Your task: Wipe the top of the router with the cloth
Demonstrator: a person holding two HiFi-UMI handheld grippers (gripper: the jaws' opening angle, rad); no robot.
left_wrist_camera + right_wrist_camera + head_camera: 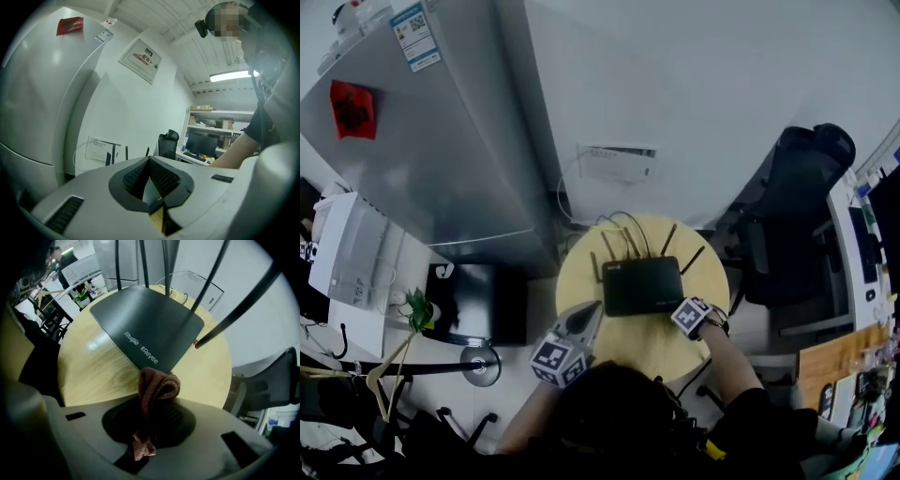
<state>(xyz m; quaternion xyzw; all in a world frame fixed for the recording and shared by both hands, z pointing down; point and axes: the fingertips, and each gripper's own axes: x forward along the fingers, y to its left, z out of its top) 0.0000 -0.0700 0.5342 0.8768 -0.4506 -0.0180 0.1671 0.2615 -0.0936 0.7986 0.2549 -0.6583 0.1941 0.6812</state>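
A black router (642, 285) with several upright antennas lies on the round yellow table (581, 272). In the right gripper view its flat top (145, 319) fills the middle, with white lettering near its front edge. My right gripper (157, 404) is shut on a bunched reddish-brown cloth (158, 384), which hangs just at the router's near corner. In the head view that gripper (684, 311) sits at the router's front right corner. My left gripper (589, 314) hovers at the router's front left corner. Its jaws (150, 163) are shut with nothing between them and point toward the wall.
A grey fridge (422, 141) stands at the back left, and a white wall box (619, 164) with cables is behind the table. A black office chair (797, 216) and a desk (862, 244) are on the right. On the floor at the left is a dark box (483, 300).
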